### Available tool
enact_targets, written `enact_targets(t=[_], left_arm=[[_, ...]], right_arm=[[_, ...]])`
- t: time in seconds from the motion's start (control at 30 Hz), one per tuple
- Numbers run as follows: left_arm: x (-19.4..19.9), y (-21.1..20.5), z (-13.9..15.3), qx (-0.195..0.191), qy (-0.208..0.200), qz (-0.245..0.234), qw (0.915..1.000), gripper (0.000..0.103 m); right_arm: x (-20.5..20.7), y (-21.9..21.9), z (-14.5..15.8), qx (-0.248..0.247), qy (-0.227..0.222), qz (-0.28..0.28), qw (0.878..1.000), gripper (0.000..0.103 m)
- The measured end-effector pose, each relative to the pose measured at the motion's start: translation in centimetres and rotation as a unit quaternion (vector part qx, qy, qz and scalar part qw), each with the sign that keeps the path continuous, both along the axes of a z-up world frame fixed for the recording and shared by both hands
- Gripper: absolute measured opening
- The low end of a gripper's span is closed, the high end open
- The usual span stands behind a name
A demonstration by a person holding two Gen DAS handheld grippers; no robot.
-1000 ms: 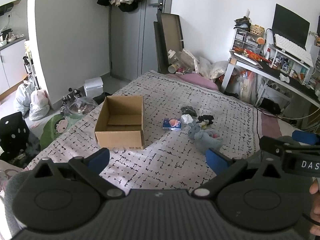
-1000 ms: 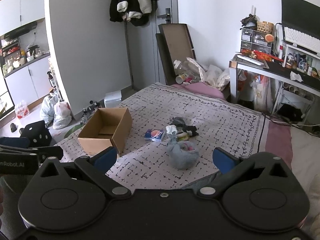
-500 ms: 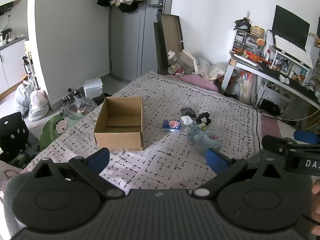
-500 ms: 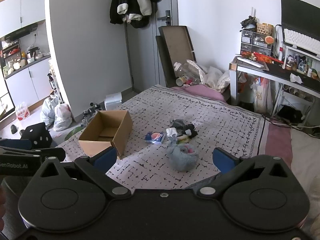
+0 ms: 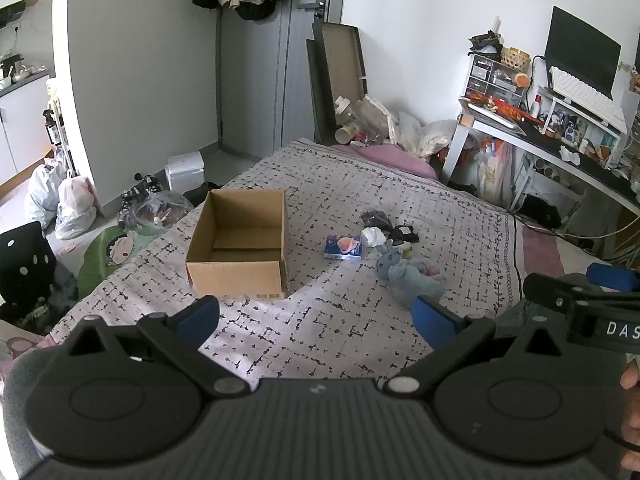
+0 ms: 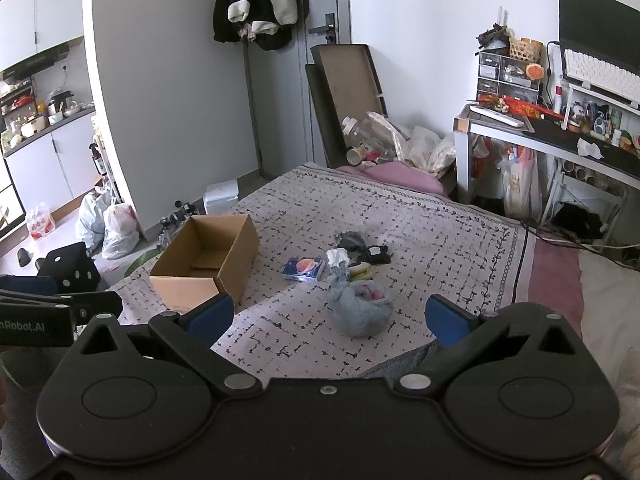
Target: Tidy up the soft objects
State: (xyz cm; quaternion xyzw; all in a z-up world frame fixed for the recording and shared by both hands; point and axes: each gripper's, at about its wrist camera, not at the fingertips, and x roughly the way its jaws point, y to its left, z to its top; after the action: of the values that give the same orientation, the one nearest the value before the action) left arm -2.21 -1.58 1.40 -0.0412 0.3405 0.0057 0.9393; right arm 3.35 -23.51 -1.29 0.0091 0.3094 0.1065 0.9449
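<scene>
An open, empty cardboard box (image 5: 240,248) (image 6: 208,258) sits on the patterned bedspread (image 5: 328,332). To its right lies a small pile of soft things: a grey-blue plush (image 5: 408,274) (image 6: 360,306), a blue tissue pack (image 5: 344,247) (image 6: 304,269), a white crumpled piece (image 5: 372,236) and dark socks (image 5: 402,234) (image 6: 366,250). My left gripper (image 5: 316,314) is open and empty, near the bed's front edge. My right gripper (image 6: 328,314) is open and empty, short of the plush; it also shows at the right of the left wrist view (image 5: 580,292).
A desk (image 6: 560,140) with monitor and clutter stands at the right. A flat dark box (image 5: 340,76) and bags lean at the bed's far end. Bags (image 5: 68,204) and a black chair (image 5: 28,264) stand on the floor at left.
Both views have edged slightly forward and down toward the pile; the plush sits nearer the fingertips. Both grippers stay open and empty.
</scene>
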Motion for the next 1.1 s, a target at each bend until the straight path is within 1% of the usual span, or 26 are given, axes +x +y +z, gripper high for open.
enact_targets(t=[0.33,0.73,0.93,1.0,1.1], left_arm=[[2.0,0.3,-1.3,-0.01,0.016,0.0,0.9998,0.102],[6.2,0.6,-3.1,-0.024,0.048,0.006,0.9985,0.102],[8.9,0.4,-4.2,-0.038,0.065,0.011,0.9971,0.102],[9.8,0.2,-4.6,-0.042,0.069,0.013,0.9966,0.102],[11.0,-0.2,-5.1,-0.053,0.07,0.005,0.9961,0.101]], right_arm=[[1.4,0.0,-1.2,0.004,0.014,0.002,1.0,0.103],[4.3,-0.8,-2.7,0.006,0.023,-0.002,1.0,0.103],[6.6,-1.9,-4.1,0.023,0.051,-0.014,0.998,0.103],[7.3,-2.4,-4.5,0.038,0.059,-0.013,0.997,0.103],[8.3,-3.3,-5.2,0.06,0.061,-0.017,0.996,0.103]])
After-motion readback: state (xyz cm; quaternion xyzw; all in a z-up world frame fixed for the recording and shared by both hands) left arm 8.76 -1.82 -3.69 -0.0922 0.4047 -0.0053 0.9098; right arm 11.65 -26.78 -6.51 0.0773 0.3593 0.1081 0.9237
